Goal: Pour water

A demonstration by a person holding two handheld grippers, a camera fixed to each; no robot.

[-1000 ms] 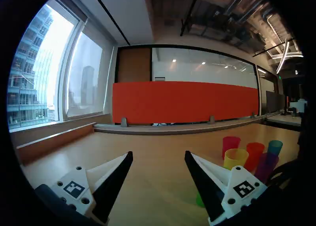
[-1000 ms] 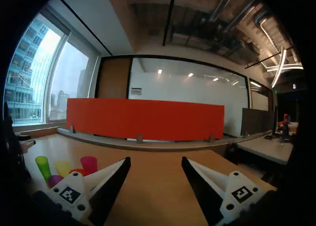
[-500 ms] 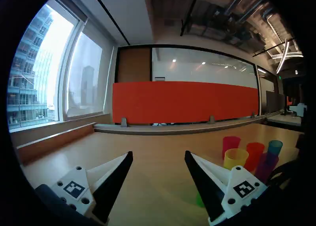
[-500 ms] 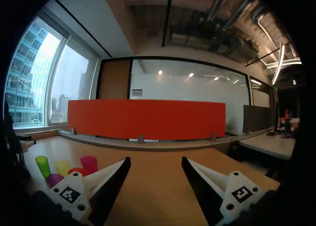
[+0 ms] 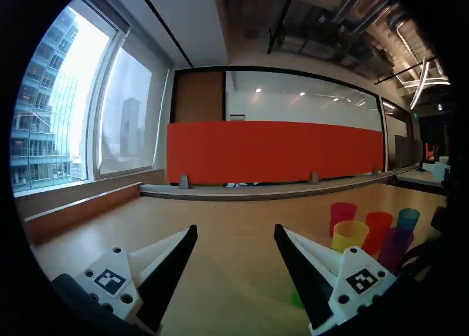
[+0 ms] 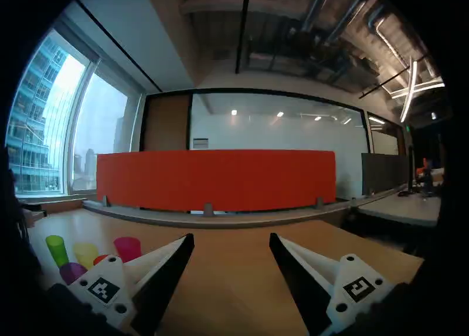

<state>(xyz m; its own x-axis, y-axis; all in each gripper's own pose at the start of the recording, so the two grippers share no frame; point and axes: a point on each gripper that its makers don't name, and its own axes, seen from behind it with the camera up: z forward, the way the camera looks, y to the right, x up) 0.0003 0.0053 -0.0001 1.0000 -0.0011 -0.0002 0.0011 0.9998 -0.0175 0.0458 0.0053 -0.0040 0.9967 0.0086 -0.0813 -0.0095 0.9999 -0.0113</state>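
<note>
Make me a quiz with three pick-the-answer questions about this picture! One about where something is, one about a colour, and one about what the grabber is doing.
1. Where does the yellow cup stand?
A. on the wooden table
B. on the window ledge
C. on the floor

2. What colour is the long panel behind the table?
A. blue
B. orange-red
C. green

3. The fingers of the left gripper are:
A. squeezing a cup
B. shut tight together
C. spread open, holding nothing

Answers: 1 A, it sits on the tabletop among the other cups. 2 B, the panel is bright orange-red. 3 C, a wide gap shows between the fingers and nothing is gripped.
</note>
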